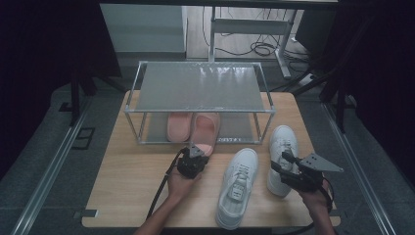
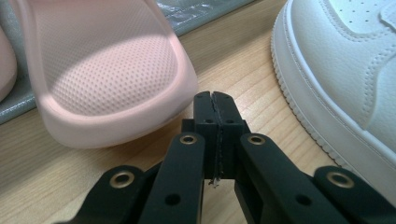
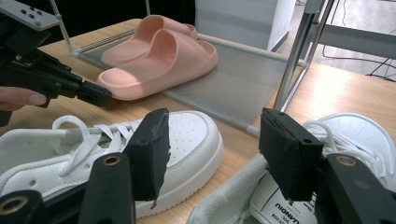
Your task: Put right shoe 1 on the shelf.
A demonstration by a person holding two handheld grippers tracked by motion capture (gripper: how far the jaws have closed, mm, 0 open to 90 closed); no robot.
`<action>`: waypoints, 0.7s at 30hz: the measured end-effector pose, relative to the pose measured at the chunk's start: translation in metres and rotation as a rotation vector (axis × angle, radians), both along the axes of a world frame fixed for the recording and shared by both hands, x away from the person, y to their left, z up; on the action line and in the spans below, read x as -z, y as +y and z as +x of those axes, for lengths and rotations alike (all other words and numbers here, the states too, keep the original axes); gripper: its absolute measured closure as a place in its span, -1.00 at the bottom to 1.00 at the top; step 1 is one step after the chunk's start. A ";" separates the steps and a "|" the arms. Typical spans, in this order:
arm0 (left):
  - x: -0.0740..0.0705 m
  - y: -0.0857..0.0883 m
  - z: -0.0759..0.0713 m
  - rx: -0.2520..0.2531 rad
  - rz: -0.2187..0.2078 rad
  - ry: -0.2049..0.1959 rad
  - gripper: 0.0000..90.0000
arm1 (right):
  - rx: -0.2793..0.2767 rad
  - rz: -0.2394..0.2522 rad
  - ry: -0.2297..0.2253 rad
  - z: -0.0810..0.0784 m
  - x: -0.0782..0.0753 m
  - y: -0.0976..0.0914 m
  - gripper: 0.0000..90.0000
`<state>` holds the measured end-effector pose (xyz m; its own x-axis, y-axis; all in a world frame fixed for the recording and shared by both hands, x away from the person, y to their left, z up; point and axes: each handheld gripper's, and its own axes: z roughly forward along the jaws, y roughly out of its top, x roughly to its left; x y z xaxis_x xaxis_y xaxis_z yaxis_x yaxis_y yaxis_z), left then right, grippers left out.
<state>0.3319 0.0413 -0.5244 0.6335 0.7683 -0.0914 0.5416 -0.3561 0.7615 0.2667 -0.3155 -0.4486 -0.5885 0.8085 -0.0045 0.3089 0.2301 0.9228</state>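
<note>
Rack (image 1: 200,93): metal shelf frame at the table's far side.
Sneakers (image 1: 238,186): two white, in front of rack.
Slipper (image 1: 205,132): pink, heel jutting from rack's bottom shelf.
Left gripper (image 1: 195,153): jaws together, empty, tips at slipper's heel.
Right gripper (image 1: 283,161): jaws apart, over right sneaker.

A light wooden table (image 1: 132,186) carries a two-tier metal-framed shoe rack (image 1: 200,88) at its far middle. On the rack's lower shelf lie two pink foam slippers side by side: the left pink slipper (image 1: 177,126) sits fully inside, while the right pink slipper (image 1: 206,133) juts out over the front edge onto the table. Just before that slipper's near end is the left gripper (image 1: 197,152), close to touching it. To the right of it lies a white lace-up sneaker (image 1: 238,186), and further right a second white sneaker (image 1: 281,147), near the rack's right front leg. The right gripper (image 1: 282,162) hangs over that second sneaker's near half.
</note>
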 end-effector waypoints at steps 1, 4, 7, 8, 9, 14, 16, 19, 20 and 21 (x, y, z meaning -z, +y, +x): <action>0.001 0.000 0.001 -0.001 0.000 0.001 1.00 | -0.001 -0.002 0.001 0.000 0.000 0.000 -0.03; 0.003 -0.001 0.003 -0.008 -0.002 0.005 1.00 | -0.002 -0.003 0.000 0.000 0.000 0.001 -0.04; 0.003 -0.001 0.005 -0.010 -0.007 0.008 1.00 | -0.001 -0.002 0.000 0.000 0.000 0.000 -0.04; 0.004 -0.002 0.005 -0.010 -0.009 0.008 1.00 | 0.000 -0.001 0.000 0.000 0.000 0.000 -0.04; 0.004 -0.002 0.005 -0.009 -0.008 0.006 1.00 | 0.000 -0.001 0.000 0.000 0.000 0.000 -0.03; 0.003 -0.004 0.005 -0.006 0.002 -0.001 1.00 | -0.002 -0.002 0.000 0.000 0.000 0.000 -0.04; 0.003 -0.003 0.004 -0.004 0.003 -0.002 1.00 | -0.002 -0.002 0.000 0.000 0.000 0.000 -0.04; 0.002 -0.001 0.003 -0.004 0.005 -0.005 1.00 | -0.001 -0.001 0.000 0.000 0.000 0.000 -0.04; 0.001 -0.001 0.003 -0.004 0.007 -0.006 1.00 | -0.001 -0.001 0.000 0.000 0.000 0.000 -0.04; 0.001 0.000 0.003 -0.006 0.010 -0.006 1.00 | -0.001 -0.002 0.000 0.000 0.000 0.000 -0.04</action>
<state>0.3353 0.0417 -0.5254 0.6294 0.7729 -0.0803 0.5395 -0.3603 0.7610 0.2667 -0.3157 -0.4486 -0.5892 0.8079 -0.0059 0.3086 0.2318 0.9225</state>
